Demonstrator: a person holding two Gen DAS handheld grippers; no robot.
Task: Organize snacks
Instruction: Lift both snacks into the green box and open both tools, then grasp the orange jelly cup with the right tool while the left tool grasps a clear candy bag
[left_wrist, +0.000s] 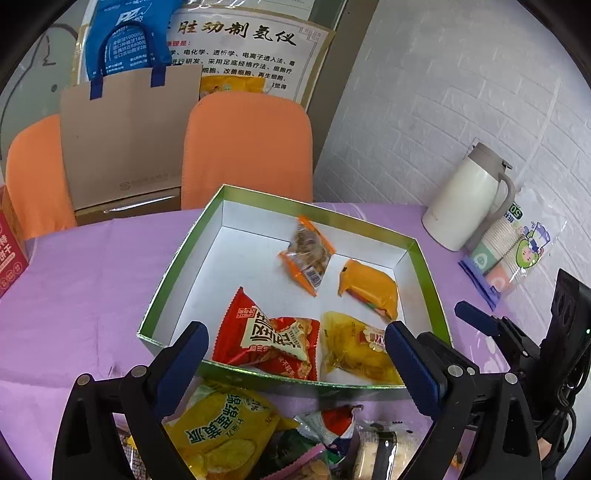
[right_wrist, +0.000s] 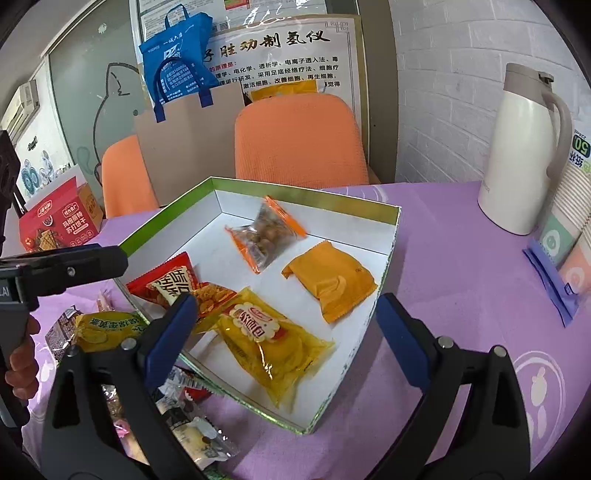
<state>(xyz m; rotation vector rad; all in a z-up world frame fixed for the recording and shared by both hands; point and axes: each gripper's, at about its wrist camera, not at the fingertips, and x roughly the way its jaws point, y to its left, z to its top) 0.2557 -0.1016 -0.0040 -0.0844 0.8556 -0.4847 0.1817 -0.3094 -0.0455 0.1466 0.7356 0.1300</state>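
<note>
I see the green-rimmed box (right_wrist: 391, 236) w/ 4 crinkly packs: red pack (right_wrist: 173, 284), clear nut pack (right_wrist: 266, 232), orange pack (right_wrist: 332, 280), yellow pack (right_wrist: 273, 343). Both tongs, left tongs (left_wrist: 295, 354) & right tongs (right_wrist: 284, 332), spread, empty.

Both wrist views look forward and down along their own jaws, close over the purple bench (left_wrist: 74, 266). The left view faces the green-rimmed box (left_wrist: 177, 266) from its near edge; the right view sees the same box (right_wrist: 391, 251) from its near right corner. Both share the orange chairs (left_wrist: 247, 147) and the white jug (right_wrist: 524, 155).
</note>
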